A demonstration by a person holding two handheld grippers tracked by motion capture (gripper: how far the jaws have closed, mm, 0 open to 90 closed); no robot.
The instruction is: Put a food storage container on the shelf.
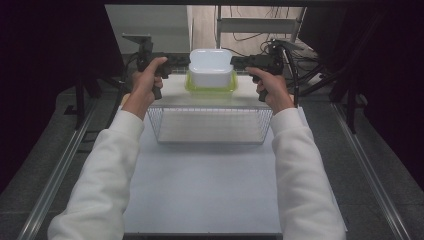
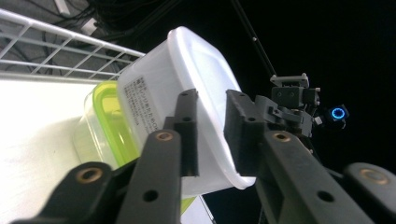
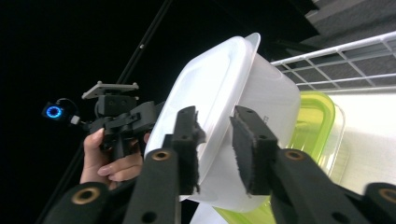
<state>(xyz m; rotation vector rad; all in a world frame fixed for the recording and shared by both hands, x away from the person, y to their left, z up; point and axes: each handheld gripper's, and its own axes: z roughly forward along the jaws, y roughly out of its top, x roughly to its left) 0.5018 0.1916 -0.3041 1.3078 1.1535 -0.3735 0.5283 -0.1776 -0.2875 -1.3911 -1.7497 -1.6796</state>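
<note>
Your left gripper (image 1: 186, 61) and right gripper (image 1: 234, 62) flank white container (image 1: 210, 67) from both sides. Jaws spread, rim sitting between pads, not pinched. Container stacked upside down on green-lidded box (image 1: 210, 88), behind wire basket (image 1: 210, 125) on desk (image 1: 200, 190). Looks like placing finished, two-sided hold kept it level.

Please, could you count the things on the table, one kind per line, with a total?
White plastic container: 1
Clear container with yellow-green lid: 1
White wire basket: 1
Total: 3
</note>
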